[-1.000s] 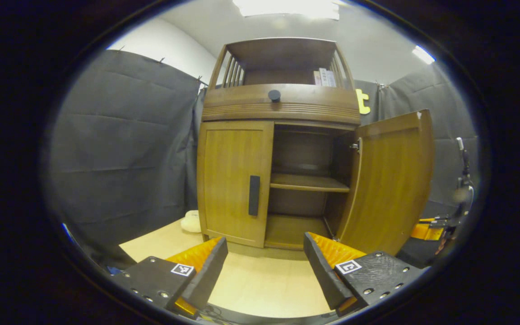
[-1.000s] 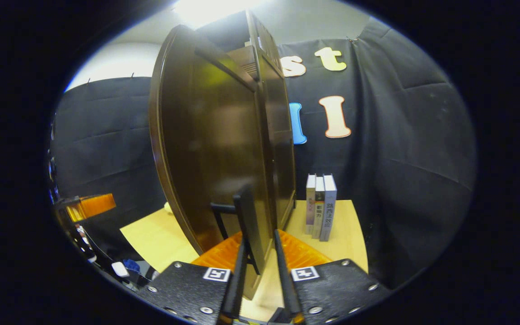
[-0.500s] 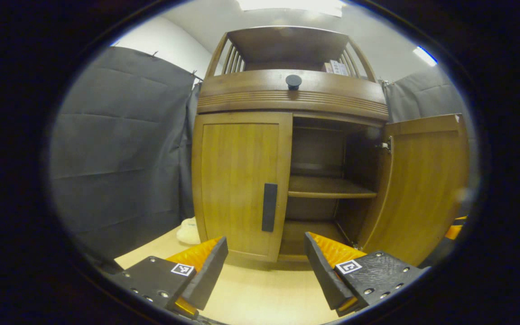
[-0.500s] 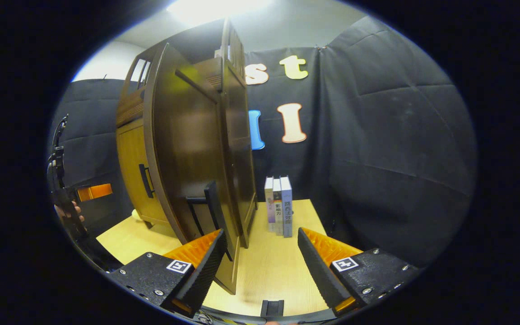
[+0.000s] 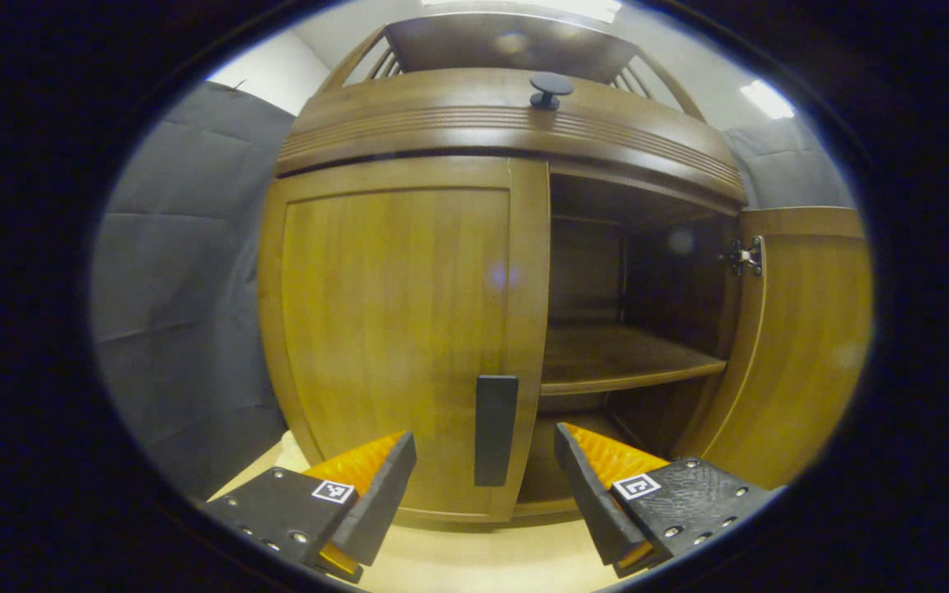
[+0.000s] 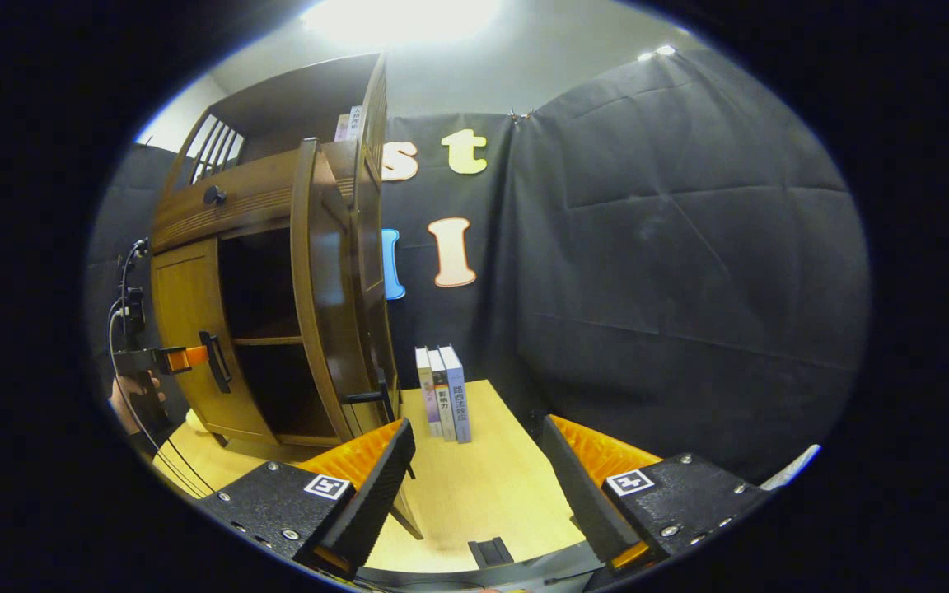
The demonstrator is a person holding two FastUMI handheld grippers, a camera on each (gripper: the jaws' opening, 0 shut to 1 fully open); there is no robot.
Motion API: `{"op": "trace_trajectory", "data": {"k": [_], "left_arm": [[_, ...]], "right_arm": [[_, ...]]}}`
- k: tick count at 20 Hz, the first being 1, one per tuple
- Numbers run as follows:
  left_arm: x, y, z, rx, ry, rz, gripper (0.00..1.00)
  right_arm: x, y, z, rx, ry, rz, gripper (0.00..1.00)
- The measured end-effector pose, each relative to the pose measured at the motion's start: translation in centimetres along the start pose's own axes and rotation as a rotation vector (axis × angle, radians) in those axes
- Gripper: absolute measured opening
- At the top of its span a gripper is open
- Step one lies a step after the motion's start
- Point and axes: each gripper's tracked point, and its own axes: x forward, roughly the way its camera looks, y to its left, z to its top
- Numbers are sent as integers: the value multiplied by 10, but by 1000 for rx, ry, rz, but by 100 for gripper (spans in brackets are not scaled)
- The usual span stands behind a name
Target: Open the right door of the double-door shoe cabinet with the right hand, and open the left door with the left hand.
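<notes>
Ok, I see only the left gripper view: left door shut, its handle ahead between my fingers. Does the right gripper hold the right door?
Observer: No. In the right gripper view the right gripper is open; the right door's handle stands beside its fingers, not between them.
Operator: Is anything near that open door?
Observer: Three books stand upright on the table, beside the cabinet.
Operator: How near is my gripper to the handle?
Observer: Seen from the side, the left gripper is right at the left door's handle; contact I cannot tell.

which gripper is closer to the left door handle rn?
Left. The left gripper is open right in front of the left door handle. The right gripper, also open, sits off past the open right door.
</notes>
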Motion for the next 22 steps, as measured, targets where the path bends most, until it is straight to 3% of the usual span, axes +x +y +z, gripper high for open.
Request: {"op": "trace_trajectory", "data": {"k": [3,7,10,14,16,17,18,20,21,22], "left_arm": [[21,2,-8,-25,7,-20,100],[45,2,-13,-34,2,-37,78],[49,-7,-14,-31,5,-109,59],[52,-6,-15,108,-8,-114,37],[52,-9,-15,81,-2,-112,20],[51,-8,-16,54,3,-113,26],[50,-8,-17,41,11,-114,26],[50,-7,-17,42,9,-112,26],[50,-8,-17,48,3,-114,21],[50,-8,-16,53,-2,-114,31]], "right_arm": [[-16,17,0,18,1,-44,97],[-31,51,1,59,-28,-74,94],[-40,77,-4,88,-30,-66,94],[-49,99,-14,90,-12,-62,97],[-48,109,-12,133,-10,-44,96],[-49,111,-14,139,-13,-40,94],[-49,114,-15,135,-13,-34,96],[-47,116,-20,109,-5,-40,93],[-45,116,-23,100,3,-45,96],[-44,117,-26,102,12,-45,93]]}}
